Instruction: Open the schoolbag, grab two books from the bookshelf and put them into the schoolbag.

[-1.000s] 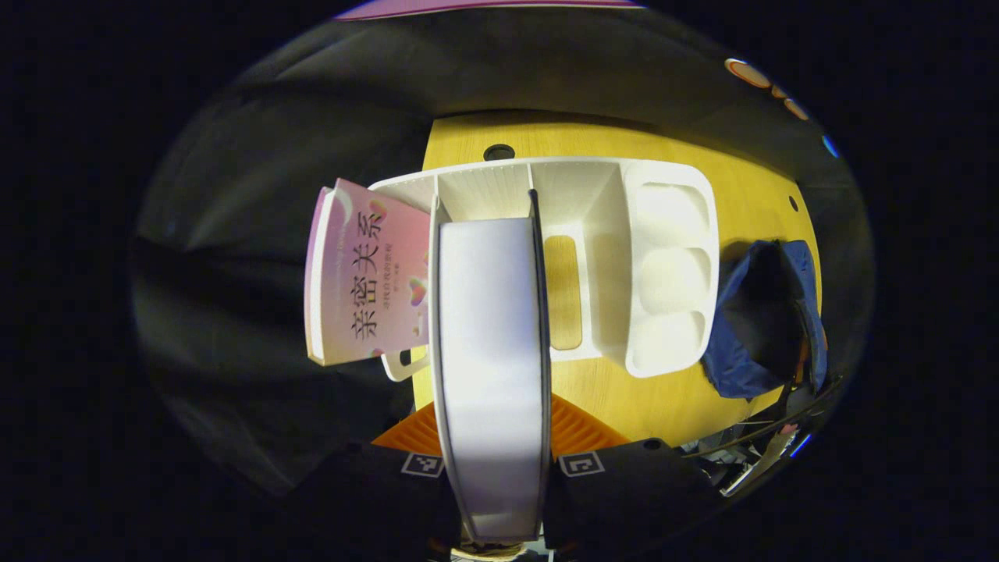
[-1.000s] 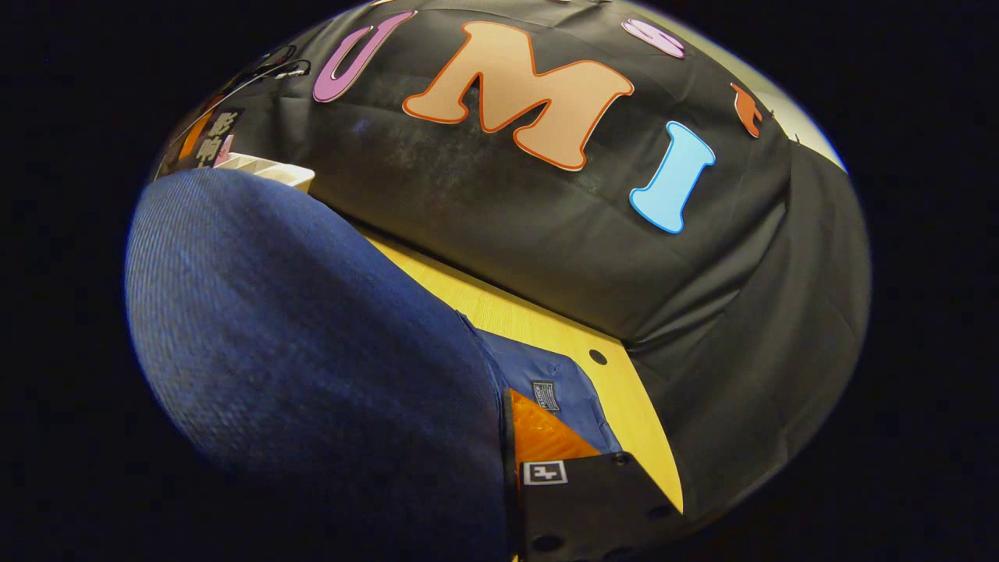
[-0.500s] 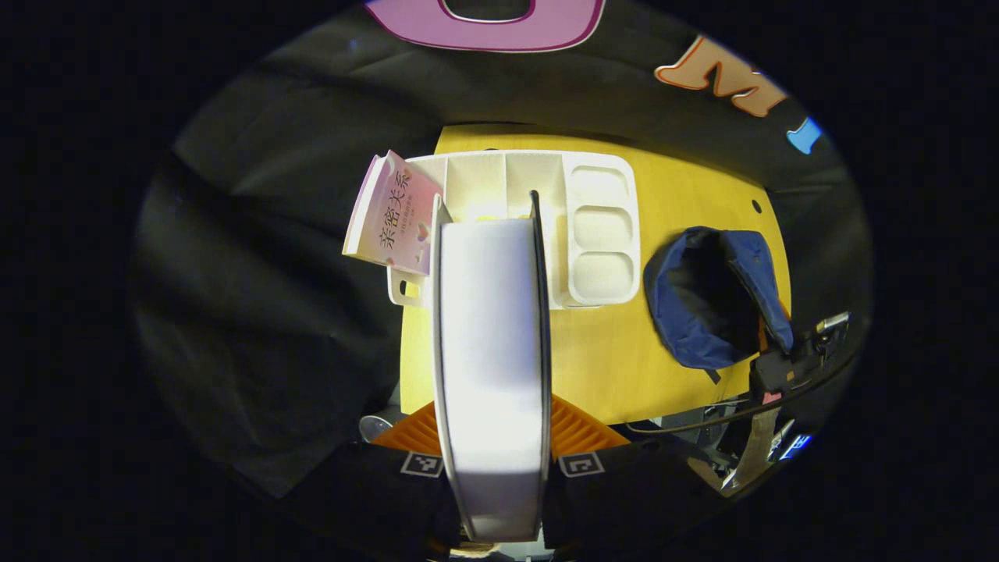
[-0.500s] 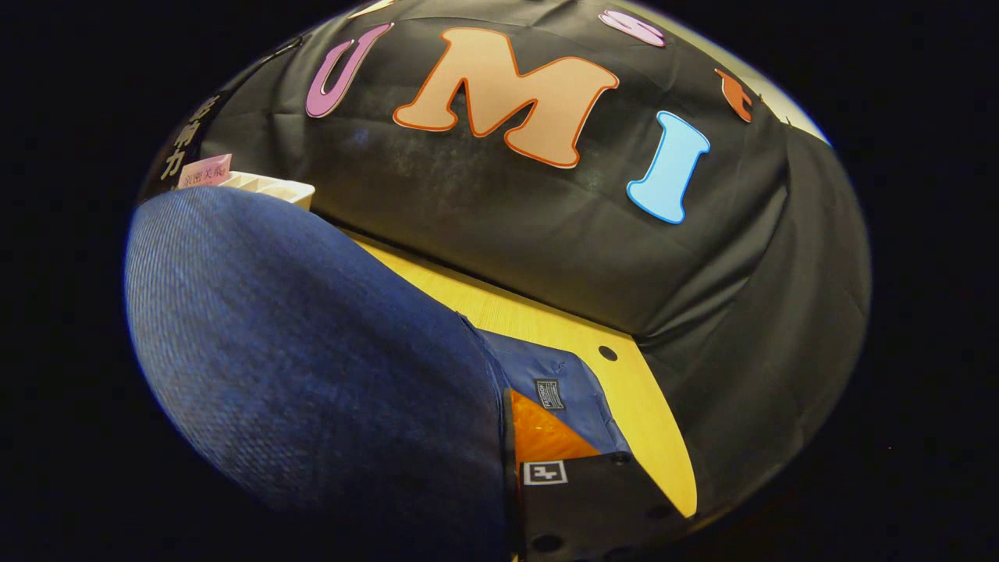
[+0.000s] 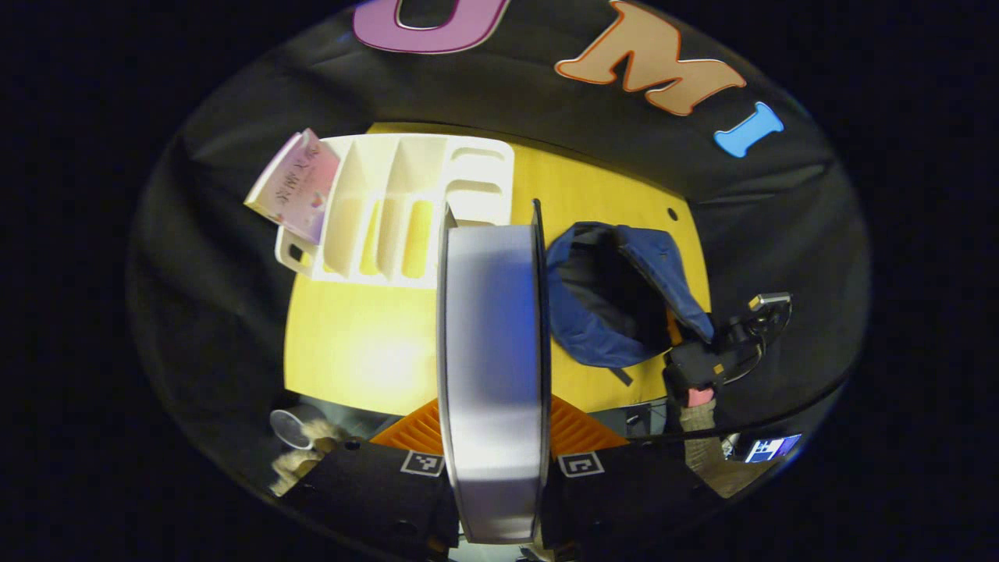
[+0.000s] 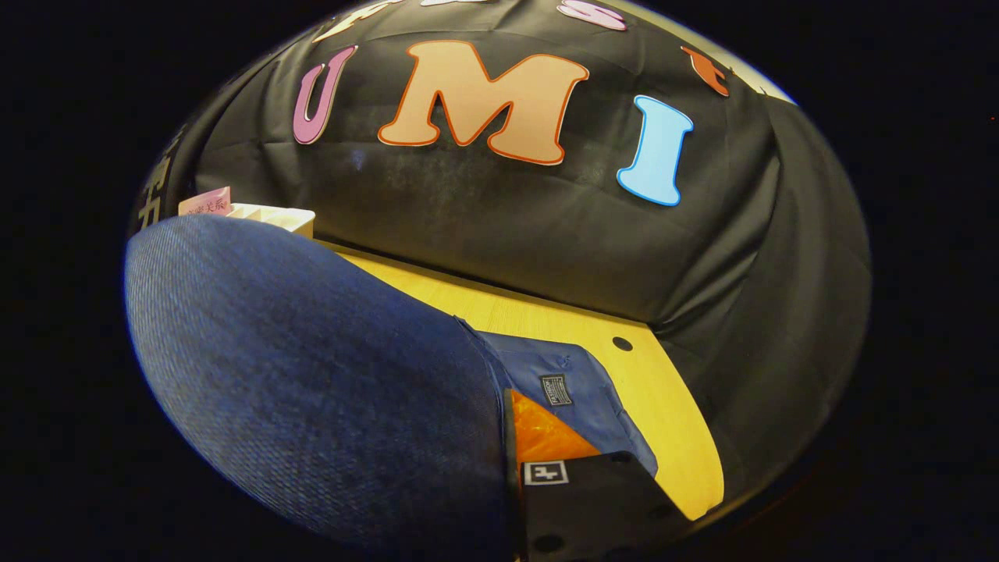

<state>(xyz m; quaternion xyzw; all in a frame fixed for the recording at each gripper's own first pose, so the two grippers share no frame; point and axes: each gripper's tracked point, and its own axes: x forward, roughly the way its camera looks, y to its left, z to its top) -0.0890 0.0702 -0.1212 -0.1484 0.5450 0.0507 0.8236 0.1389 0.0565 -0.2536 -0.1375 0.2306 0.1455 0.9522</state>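
You're mid-carry w/ book no. 1: your left tongs (image 5: pixel 492 437) are pinching the white book (image 5: pixel 490 367) edge-on, both fingers pressed on its covers, up above the tabletop (image 5: pixel 351 343). The schoolbag (image 5: pixel 616 300) sits just right of the book, mouth open; your right tongs (image 5: pixel 702 363) hold its rim, fabric clamped btwn the fingers. The bookshelf (image 5: pixel 390 207) is well left of the bag, pink book (image 5: pixel 295 184) leaning at its far end. Next, I'd judge: swing the book over the mouth, tip it in, then let go.
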